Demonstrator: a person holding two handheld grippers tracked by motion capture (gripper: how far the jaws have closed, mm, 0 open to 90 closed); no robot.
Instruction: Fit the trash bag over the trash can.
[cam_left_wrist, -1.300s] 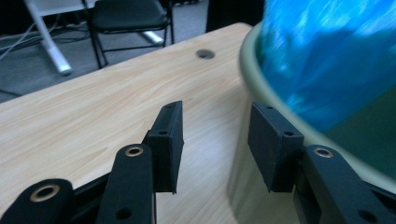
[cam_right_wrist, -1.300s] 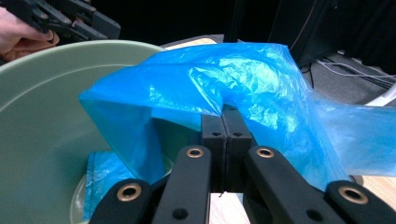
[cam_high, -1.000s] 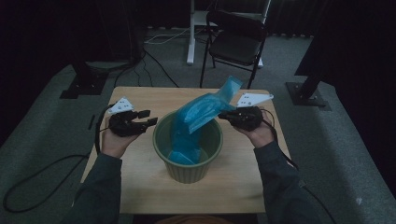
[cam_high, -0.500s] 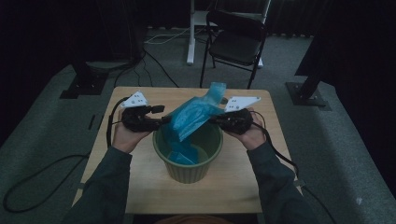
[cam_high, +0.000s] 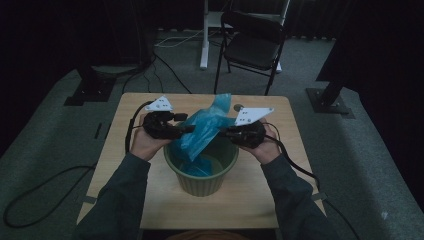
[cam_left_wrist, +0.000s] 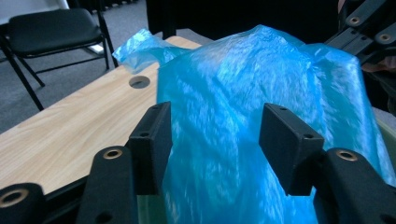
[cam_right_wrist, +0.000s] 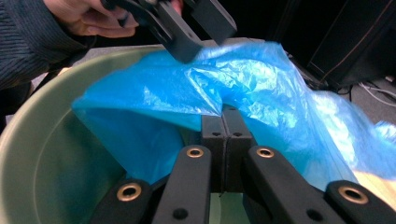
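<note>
A blue plastic bag (cam_high: 202, 130) hangs from above into a green round bin (cam_high: 202, 182) at the table's middle. My right gripper (cam_high: 222, 132) is at the bin's right rim, shut on a fold of the bag (cam_right_wrist: 261, 84), which is pinched at the tips of my right gripper (cam_right_wrist: 229, 114). From the left, my left gripper (cam_high: 185, 123) reaches the bag over the rim. Its jaws have just been opening. The bag (cam_left_wrist: 233, 84) bulges between the spread pads (cam_left_wrist: 154, 140), which do not squeeze it. The bin's inner wall (cam_right_wrist: 42, 154) shows below the bag.
The wooden table (cam_high: 125, 165) has a round cable hole (cam_high: 238, 107) behind the bin. A black folding chair (cam_high: 255, 42) and a white post stand beyond the far edge. Cables trail across the floor at the left. Dark stand bases flank the table.
The left gripper came in from the table's left to the bag, which now sits between its jaws. The right gripper shifted left with the bag, and the bag's top dropped lower.
</note>
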